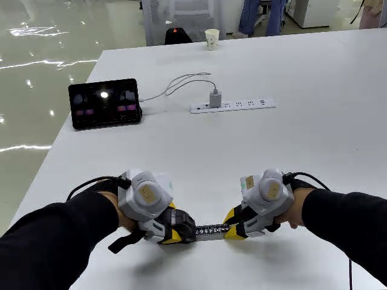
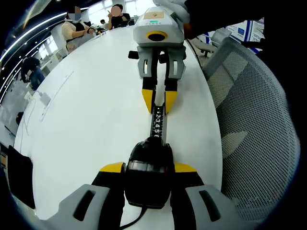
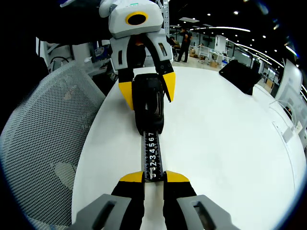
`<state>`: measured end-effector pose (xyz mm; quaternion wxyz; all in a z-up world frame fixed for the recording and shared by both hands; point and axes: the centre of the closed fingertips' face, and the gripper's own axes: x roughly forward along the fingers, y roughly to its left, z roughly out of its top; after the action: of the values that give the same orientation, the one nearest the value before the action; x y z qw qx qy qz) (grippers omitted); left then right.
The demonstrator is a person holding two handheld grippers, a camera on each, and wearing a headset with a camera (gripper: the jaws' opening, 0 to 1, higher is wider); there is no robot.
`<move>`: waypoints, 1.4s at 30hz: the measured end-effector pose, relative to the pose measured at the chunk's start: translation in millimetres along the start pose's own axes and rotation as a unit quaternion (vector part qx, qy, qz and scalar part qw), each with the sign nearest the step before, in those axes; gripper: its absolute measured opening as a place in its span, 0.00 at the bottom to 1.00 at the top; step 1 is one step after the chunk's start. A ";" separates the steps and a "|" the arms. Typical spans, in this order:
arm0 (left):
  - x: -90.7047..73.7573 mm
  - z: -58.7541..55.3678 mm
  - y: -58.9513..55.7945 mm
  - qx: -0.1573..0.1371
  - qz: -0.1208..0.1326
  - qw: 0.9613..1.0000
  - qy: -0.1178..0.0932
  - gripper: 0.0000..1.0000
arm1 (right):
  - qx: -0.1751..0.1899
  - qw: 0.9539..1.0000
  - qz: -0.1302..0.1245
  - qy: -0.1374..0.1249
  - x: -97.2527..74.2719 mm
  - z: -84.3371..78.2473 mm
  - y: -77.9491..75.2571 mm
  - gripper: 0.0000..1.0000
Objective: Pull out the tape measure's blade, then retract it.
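The black, rounded-case tape measure is close to the near edge of the white tabletop, a little left of the middle in the head view. Its black blade, printed with white single-digit numerals, is drawn out a short way to the right. The blade runs straight between the two tools. Whether the case rests on the tabletop or hangs just above it I cannot tell.

The left hand-held gripper is clamped on the case, with a yellow-tipped jaw on each flank. The right hand-held gripper is closed on the blade's free end, its yellow tips pinched together over it (the two tools face each other nose to nose, near but apart).

Just behind them, past the tabletop's near edge, stands a grey mesh chair back. Ahead and to either side, open white surface stretches away. A black flat screen stands near the left edge, well apart from the tape measure. A white power strip with a white plug-in charger and its grey cable lies further back, toward the middle. A white paper cup stands at the far edge.
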<state>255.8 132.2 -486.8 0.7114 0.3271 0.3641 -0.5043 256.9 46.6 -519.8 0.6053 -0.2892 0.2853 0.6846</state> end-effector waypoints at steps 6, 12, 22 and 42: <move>0.2 0.1 -0.2 0.001 -0.001 1.000 0.000 0.30 | 0.002 1.000 -0.001 0.000 -1.6 -2.4 0.1 0.10; 0.3 0.3 -0.6 0.002 -0.001 1.000 0.000 0.30 | 0.001 1.000 -0.001 0.001 -2.8 -4.3 -0.4 0.11; 0.7 -0.1 -0.5 0.003 -0.001 1.000 0.002 0.30 | 0.001 1.000 -0.001 0.002 -5.8 -8.4 -1.3 0.10; 1.1 -0.3 -0.7 0.002 0.000 1.000 0.001 0.30 | -0.001 1.000 -0.002 0.004 -13.5 -17.1 -1.6 0.11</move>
<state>255.4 131.8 -488.0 0.7106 0.3286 0.3637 -0.5049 260.7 25.2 -521.4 0.6053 -0.2933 0.2868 0.6822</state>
